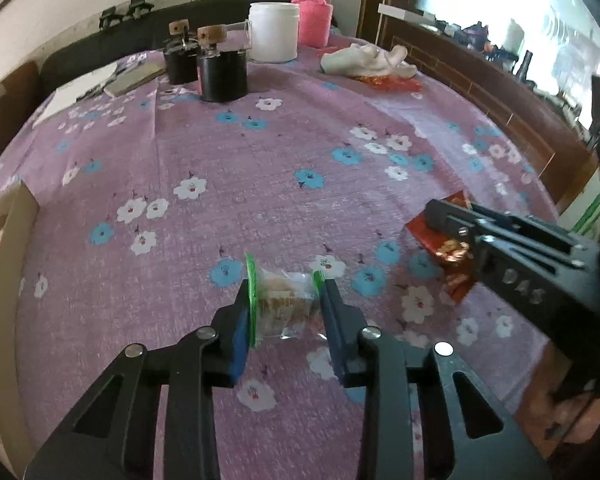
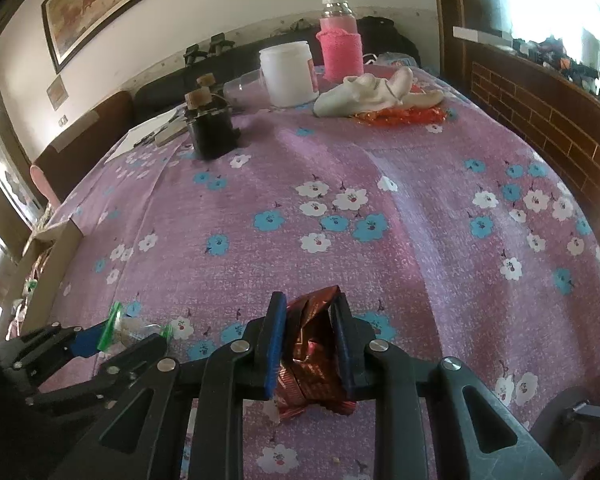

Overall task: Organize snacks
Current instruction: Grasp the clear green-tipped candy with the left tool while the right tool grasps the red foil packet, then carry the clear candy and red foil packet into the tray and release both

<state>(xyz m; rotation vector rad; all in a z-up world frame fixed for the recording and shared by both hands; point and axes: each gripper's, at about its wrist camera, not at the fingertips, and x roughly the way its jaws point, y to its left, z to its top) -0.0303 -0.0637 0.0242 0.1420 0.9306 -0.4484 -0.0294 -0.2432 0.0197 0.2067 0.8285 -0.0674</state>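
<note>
1. The surface (image 1: 228,152) is the largest thing in both views, spread with a purple cloth printed with white and blue flowers.
2. A cardboard box (image 1: 8,280) stands at its left edge; only the flap and side show, with red packets blurred inside.
3. At the far end stand a white plastic jar (image 1: 274,32) and, just beside it on the right, a bottle in a pink knitted sleeve (image 1: 314,20).
4. Two black cylinders with cork-topped fittings (image 1: 220,68) stand to the left of the jar.
5. A crumpled white cloth (image 2: 376,92) lies on the far right, resting over some red wrappers (image 2: 404,114).
6. The left claw (image 1: 286,304) is closed on a clear snack packet with green ends (image 1: 284,300), held by its two ends just above the cloth near the front edge.
7. The right claw (image 2: 306,340) is clamped on a red foil snack packet (image 2: 310,364), which crumples between the blue pads to the right of the clear packet.
</note>
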